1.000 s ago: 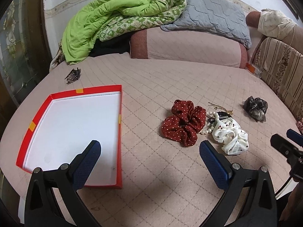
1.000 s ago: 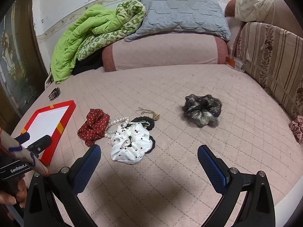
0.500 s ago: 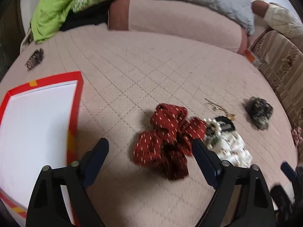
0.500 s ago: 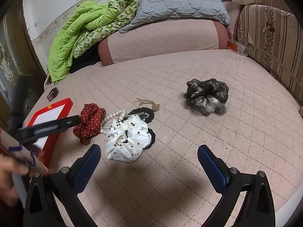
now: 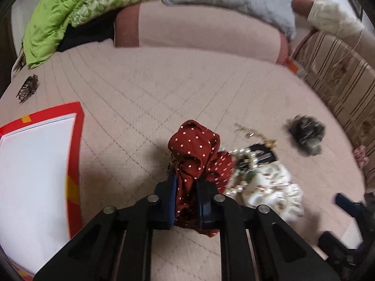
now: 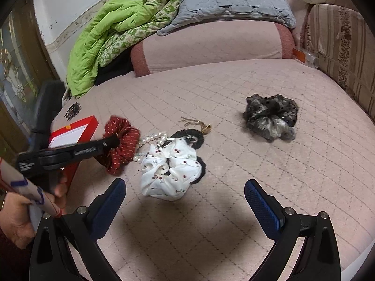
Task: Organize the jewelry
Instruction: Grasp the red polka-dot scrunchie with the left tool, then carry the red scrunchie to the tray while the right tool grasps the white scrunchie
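Left wrist: our left gripper (image 5: 186,194) jaws have just closed, now pinching the red scrunchie (image 5: 196,154) on the bed, near the tray (image 5: 76,140). Grasp looks done; next, we lift. Right gripper (image 6: 185,201) jaws spread, empty.

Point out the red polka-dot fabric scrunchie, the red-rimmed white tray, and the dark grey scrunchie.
red polka-dot fabric scrunchie (image 5: 194,145): left wrist view, upper fold.
red-rimmed white tray (image 5: 76,140): left wrist view, right rim.
dark grey scrunchie (image 6: 269,114): right wrist view, middle.
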`<state>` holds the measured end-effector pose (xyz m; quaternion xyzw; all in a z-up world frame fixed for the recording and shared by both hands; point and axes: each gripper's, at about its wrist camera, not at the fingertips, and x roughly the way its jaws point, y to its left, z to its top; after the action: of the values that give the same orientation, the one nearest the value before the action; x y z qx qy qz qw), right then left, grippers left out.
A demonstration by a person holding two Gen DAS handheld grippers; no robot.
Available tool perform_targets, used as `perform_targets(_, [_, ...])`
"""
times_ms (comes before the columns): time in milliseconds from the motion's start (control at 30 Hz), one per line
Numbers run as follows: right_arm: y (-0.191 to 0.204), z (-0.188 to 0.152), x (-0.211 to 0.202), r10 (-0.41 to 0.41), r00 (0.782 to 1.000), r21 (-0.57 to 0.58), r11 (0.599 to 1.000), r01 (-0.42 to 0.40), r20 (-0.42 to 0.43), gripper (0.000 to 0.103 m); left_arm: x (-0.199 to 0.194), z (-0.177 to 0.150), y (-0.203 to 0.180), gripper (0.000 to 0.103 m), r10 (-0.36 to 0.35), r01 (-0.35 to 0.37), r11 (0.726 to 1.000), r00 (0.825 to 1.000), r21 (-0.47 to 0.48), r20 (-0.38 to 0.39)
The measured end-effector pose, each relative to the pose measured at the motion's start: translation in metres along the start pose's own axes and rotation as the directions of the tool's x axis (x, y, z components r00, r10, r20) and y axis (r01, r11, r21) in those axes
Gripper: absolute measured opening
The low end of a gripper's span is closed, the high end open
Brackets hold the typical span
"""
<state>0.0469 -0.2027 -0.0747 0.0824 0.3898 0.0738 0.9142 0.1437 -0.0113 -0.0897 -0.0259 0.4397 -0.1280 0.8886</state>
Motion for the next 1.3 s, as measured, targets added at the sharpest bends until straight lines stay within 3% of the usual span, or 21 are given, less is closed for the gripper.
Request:
perform_targets(167, [0.007,0.003,0.014,0.040,0.999,-0.011,0.999,-0.041,-0.027,0.098,-0.033,-0.004,0.013,0.013,-0.014,0.014,1.000,0.998,0.000,0.067])
perform_targets(367, [0.032,0.007,0.041,0.069,0.995,-0.103,0.992,-0.077,-0.076,0.068,-0.050,-0.004,0.024,0.013,0.006,-0.007,1.000,0.993,0.004,0.120])
perform_targets(467, [0.048,0.007,0.062,0.030,0.994,-0.189,0.981,-0.050,-0.109,0.040,-0.054,-0.007,0.027,0.014,0.016,-0.019,1.000,0.992,0.022,0.128])
perform_targets(500, [0.048,0.007,0.068,0.018,0.992,-0.193,0.980,-0.043,-0.129,0.026,-0.055,-0.007,0.028,0.013,0.017,-0.021,0.999,0.991,0.028,0.132])
perform_targets(533, [0.047,0.006,0.076,0.005,0.988,-0.182,0.983,-0.034,-0.154,0.017,-0.055,-0.007,0.029,0.014,0.019,-0.023,0.999,0.991,0.030,0.134])
perform_targets(633, [0.042,0.008,0.074,0.024,0.988,-0.142,0.989,-0.045,-0.150,0.007,-0.061,-0.008,0.035,0.013,0.019,-0.021,1.000,0.989,0.017,0.145])
perform_targets(800, [0.036,0.013,0.044,0.072,0.996,-0.074,0.994,-0.076,-0.057,0.006,-0.071,-0.006,0.040,0.014,0.016,-0.015,1.000,0.986,-0.007,0.167])
perform_targets(867, [0.031,0.018,0.026,0.134,0.991,-0.019,0.991,-0.133,0.017,0.006,-0.078,-0.005,0.041,0.013,0.013,-0.012,1.000,0.984,-0.008,0.178])
perform_targets(1000, [0.036,0.026,-0.001,0.175,0.975,-0.013,0.984,-0.175,0.139,0.006,-0.091,-0.005,0.042,0.014,0.018,-0.018,1.000,0.979,-0.006,0.202])
perform_targets(1300, [0.060,0.025,-0.022,0.234,0.960,-0.011,0.972,-0.235,0.151,0.006,-0.113,-0.009,0.065,0.014,0.040,-0.032,0.999,0.971,-0.036,0.234])
